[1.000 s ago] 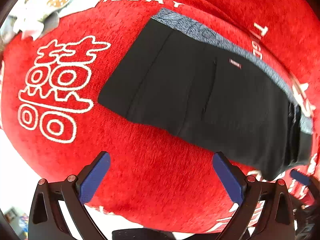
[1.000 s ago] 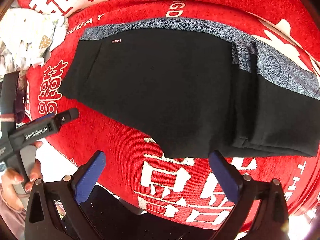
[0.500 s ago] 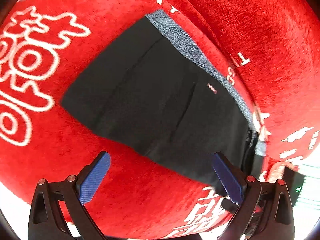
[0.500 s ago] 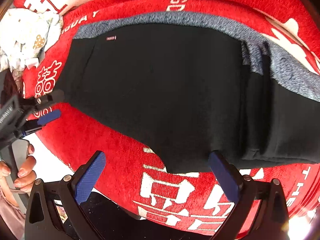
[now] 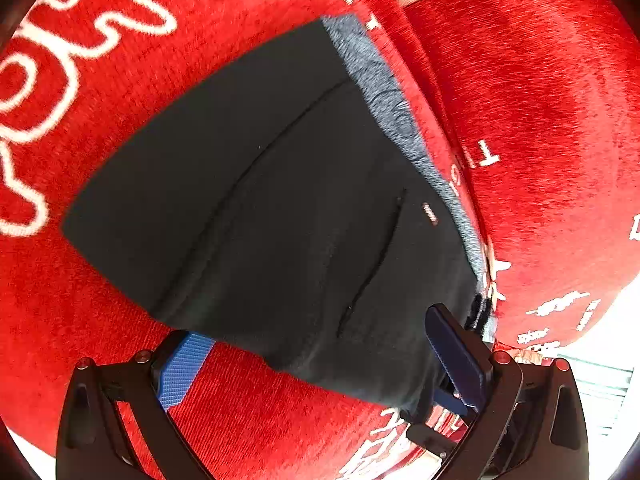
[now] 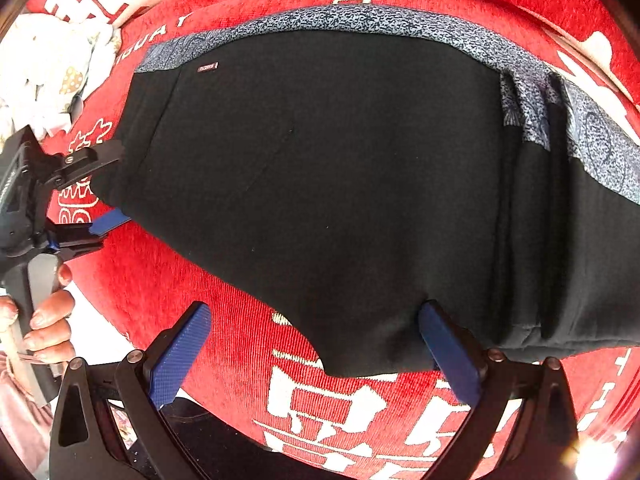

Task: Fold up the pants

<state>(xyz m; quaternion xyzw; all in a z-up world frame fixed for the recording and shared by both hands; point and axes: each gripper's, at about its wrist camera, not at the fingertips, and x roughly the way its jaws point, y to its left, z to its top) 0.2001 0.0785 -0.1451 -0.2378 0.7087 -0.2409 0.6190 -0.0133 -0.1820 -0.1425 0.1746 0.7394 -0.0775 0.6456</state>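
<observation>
Pants (image 6: pixel 320 184) lying crosswise, waistband far, left tongs (image 5: pixel 320 360) and right tongs (image 6: pixel 316 356) apart.

A red plush cover (image 6: pixel 224 304) with white lettering carries black pants (image 6: pixel 328 184) lying flat, grey waistband (image 6: pixel 360 20) at the far edge.

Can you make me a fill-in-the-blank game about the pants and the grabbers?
1. The pants are mostly ____ in color.
2. They lie on a ____ blanket with white writing.
3. The band along the pants' far edge is speckled ____.
4. The jaws of both the left gripper and the right gripper stand ____.

Missing words: black, red, gray, open
</observation>
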